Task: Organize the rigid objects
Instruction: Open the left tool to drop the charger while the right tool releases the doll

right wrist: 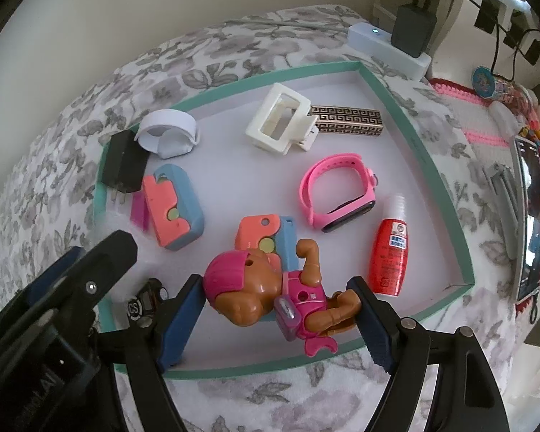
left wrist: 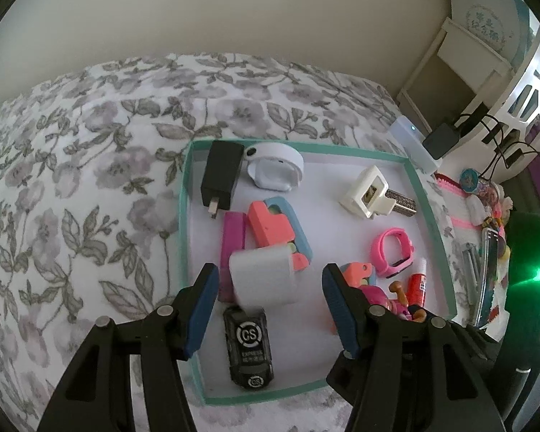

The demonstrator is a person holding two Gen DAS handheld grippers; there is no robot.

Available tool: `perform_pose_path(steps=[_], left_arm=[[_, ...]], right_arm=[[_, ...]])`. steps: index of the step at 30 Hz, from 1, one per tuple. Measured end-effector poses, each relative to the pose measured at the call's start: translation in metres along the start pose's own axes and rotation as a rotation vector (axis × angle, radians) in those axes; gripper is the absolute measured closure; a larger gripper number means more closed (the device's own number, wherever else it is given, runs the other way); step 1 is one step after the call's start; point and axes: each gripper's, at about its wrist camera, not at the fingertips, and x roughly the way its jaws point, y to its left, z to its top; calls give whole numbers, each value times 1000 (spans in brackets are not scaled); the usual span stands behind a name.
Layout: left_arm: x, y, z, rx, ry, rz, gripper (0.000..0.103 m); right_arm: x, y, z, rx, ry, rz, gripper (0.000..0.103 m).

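Note:
A teal-rimmed tray with a white floor lies on a flowered bedspread. My left gripper hangs open over its near left part. A white rounded box lies between and below the fingertips, clear of both pads, and a black toy car sits just in front of it. My right gripper is shut on a brown and pink toy dog. The dog's head is against the left pad and a leg against the right, low over the tray's near edge.
The tray also holds a black plug, a white strap, coral-and-blue cases, a white hair claw, a pink watch and a red bottle. A power strip and a phone lie to the right.

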Motion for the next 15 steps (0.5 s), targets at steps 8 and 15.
perform_pose_path(steps=[8,15], left_arm=[[0,19,-3,-45,13,51,35],[-1,53,-7,-91,18,179,30]], right_arm=[[1,15,-1,-61,-14,1,21],[2,24,-2,-98,-30,7,20]])
